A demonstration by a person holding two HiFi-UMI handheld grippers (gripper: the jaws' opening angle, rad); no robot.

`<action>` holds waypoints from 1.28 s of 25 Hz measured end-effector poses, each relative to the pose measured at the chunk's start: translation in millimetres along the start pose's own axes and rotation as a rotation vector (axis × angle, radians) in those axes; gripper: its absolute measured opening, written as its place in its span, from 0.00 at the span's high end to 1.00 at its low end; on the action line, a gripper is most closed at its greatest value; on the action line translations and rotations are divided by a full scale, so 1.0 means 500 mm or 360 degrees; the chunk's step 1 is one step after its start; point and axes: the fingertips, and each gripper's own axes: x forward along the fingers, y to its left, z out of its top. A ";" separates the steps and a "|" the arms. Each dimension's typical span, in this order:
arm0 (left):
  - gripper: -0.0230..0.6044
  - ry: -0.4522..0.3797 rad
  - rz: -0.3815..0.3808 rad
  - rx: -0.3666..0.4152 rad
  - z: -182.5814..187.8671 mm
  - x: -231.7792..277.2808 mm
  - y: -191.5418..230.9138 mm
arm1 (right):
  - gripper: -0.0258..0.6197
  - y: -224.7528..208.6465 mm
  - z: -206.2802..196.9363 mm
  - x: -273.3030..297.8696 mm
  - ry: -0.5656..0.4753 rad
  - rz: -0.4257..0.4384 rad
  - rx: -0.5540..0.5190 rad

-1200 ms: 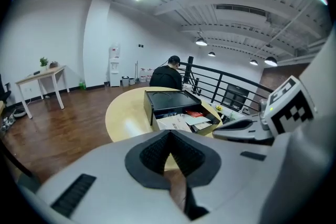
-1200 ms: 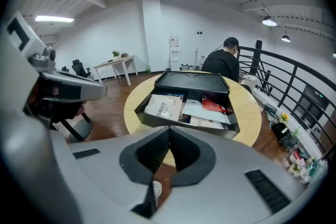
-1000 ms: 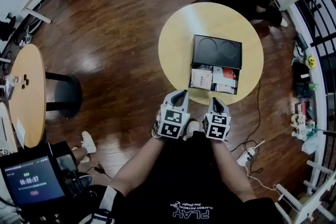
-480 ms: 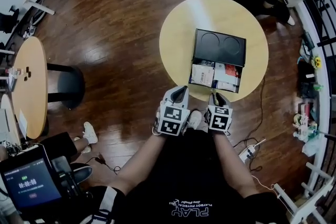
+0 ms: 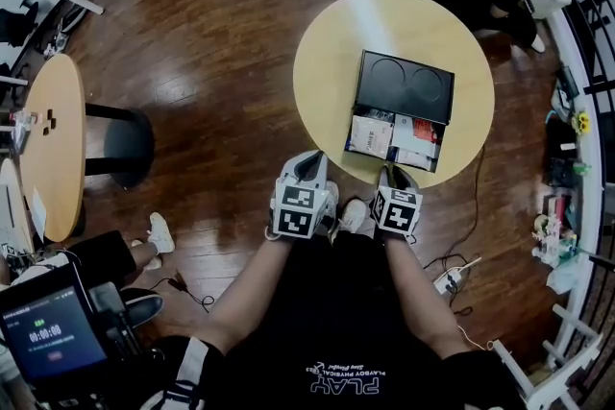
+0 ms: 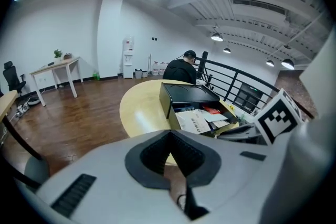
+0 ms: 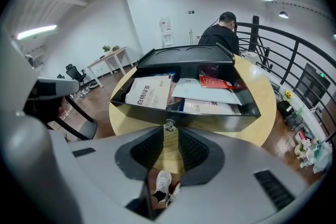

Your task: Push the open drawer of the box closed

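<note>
Two grippers held at the round table's edge, drawer open

Forearms reach forward from the waist. The left gripper [image 5: 309, 158] hangs off the table [image 5: 327, 62] at 7 o'clock, its jaws pressed together. The right gripper [image 7: 169, 135] has its jaws slightly apart and empty, tips just short of the drawer [image 7: 210, 120] knob [image 7: 169, 124]. The drawer juts from the black box [image 5: 404, 84] toward 6 o'clock. A white packet [image 7: 149, 92] inside bears Chinese characters too small to read, and the person's shirt [image 5: 343, 384] reads "PLAY".

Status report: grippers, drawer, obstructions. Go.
Left gripper shut, empty. Right gripper slightly open, empty, lined up on the knob. Drawer open, full of papers. Nothing in the way.
</note>
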 end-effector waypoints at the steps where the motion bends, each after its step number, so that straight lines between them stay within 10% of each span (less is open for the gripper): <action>1: 0.97 0.0006 -0.0001 -0.0002 -0.002 0.001 0.000 | 0.85 -0.002 0.000 0.002 0.0003 0.0000 0.0003; 32: 0.97 0.0004 -0.0016 -0.0019 0.024 0.021 -0.008 | 0.86 -0.012 0.020 0.014 0.0075 0.0096 0.0013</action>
